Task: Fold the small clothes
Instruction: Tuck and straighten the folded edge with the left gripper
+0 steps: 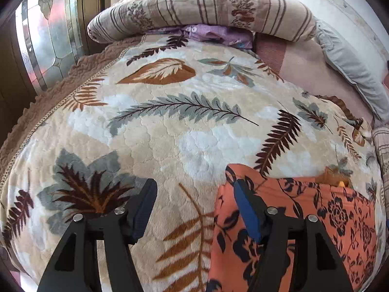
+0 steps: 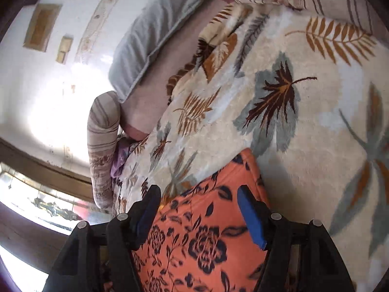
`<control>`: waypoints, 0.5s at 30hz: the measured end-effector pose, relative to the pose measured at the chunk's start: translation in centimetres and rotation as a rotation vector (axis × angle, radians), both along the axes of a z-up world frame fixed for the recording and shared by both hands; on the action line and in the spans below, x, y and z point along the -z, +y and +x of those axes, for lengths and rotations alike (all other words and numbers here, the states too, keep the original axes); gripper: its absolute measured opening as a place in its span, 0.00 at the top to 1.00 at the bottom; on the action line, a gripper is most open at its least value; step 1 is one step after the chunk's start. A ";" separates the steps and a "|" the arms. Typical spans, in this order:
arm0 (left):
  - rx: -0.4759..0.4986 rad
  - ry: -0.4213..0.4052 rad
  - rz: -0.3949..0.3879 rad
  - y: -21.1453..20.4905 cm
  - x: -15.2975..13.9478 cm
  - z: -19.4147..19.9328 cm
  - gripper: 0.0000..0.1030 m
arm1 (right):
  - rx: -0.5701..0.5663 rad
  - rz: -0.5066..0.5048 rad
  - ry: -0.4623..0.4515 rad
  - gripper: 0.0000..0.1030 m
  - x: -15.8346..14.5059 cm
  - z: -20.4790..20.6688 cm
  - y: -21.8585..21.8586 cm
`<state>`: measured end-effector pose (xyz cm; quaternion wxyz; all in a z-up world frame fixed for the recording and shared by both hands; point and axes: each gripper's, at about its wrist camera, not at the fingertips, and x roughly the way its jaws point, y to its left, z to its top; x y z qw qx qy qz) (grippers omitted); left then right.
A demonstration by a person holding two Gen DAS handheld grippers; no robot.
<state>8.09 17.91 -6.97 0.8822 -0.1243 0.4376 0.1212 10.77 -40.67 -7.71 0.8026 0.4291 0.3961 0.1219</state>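
Our left gripper (image 1: 193,194) has its jaws spread wide with nothing between them but bare blanket; its right finger sits over the left edge of the orange floral garment (image 1: 291,219), and whether the pad touches the cloth we cannot tell. Our right gripper (image 2: 198,204) is equally wide open, and the garment (image 2: 206,219) fills the gap between its fingers without being pinched by either one.

The garment lies on the leaf-patterned blanket (image 1: 170,133) toward the near edge of the bed, well apart from the striped bolster (image 1: 206,12) along the far edge and from the grey pillow (image 1: 352,68) by the wall side. In the left wrist view it shows a straight upper edge and a square corner, with what looks like a doubled layer, so we judge at least one fold may be in place, though too much of it is cut off below the frame to be sure. No part is lifted or held, so any further fold, and the final smoothing, seem left to do.

As for pose, we hold the left gripper low and pointed across the bed toward the bolster. The right one is rolled sideways, so the window (image 2: 48,206) and wall tilt in its view, and it hovers close above the cloth.
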 end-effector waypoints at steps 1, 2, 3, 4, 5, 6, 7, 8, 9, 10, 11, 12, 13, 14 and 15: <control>0.015 -0.017 -0.003 -0.3 -0.7 -1.2 0.35 | -0.029 0.000 -0.015 0.31 -0.8 -2.1 0.6; 0.030 -0.030 -0.009 -0.7 -1.3 -2.6 0.35 | -0.080 0.011 -0.019 0.30 -1.3 -4.1 1.7; 0.039 -0.041 -0.016 -1.1 -1.8 -4.0 0.34 | -0.114 0.021 -0.019 0.30 -1.5 -5.6 3.0; 0.048 -0.050 -0.023 -1.6 -2.2 -5.4 0.30 | -0.126 0.039 -0.028 0.28 -1.5 -7.4 3.8; 0.063 -0.055 -0.030 -2.2 -2.4 -6.7 0.28 | -0.149 0.060 -0.035 0.20 -1.1 -8.9 4.7; 0.075 -0.058 -0.035 -2.8 -2.4 -7.9 0.26 | -0.185 0.066 -0.027 0.20 -0.4 -9.6 5.6; 0.087 -0.061 -0.043 -3.4 -2.3 -9.0 0.25 | -0.193 0.053 -0.005 0.20 0.6 -10.2 5.9; 0.101 -0.059 -0.059 -4.0 -2.0 -9.8 0.25 | -0.169 0.047 0.024 0.20 1.9 -10.6 5.6; 0.116 -0.039 -0.074 -4.4 -1.2 -10.4 0.24 | -0.149 0.053 0.058 0.21 3.5 -10.5 5.1; 0.122 -0.005 -0.076 -4.8 -0.2 -10.6 0.24 | -0.104 0.044 0.121 0.21 5.2 -10.3 4.3; 0.114 0.035 -0.063 -5.0 1.0 -10.8 0.24 | -0.019 0.053 0.183 0.24 6.8 -10.3 3.1; 0.104 0.075 -0.037 -5.0 2.3 -10.9 0.24 | 0.014 0.120 0.163 0.24 7.2 -10.8 2.3; 0.090 0.126 -0.002 -4.8 3.5 -10.9 0.24 | 0.027 0.129 0.153 0.24 6.9 -11.2 2.0; 0.076 0.143 -0.012 -4.4 4.2 -11.1 0.23 | 0.036 0.091 0.142 0.23 6.0 -11.8 2.0; 0.055 0.119 -0.054 -3.8 4.0 -11.6 0.23 | 0.024 0.062 0.115 0.22 4.9 -12.4 2.2</control>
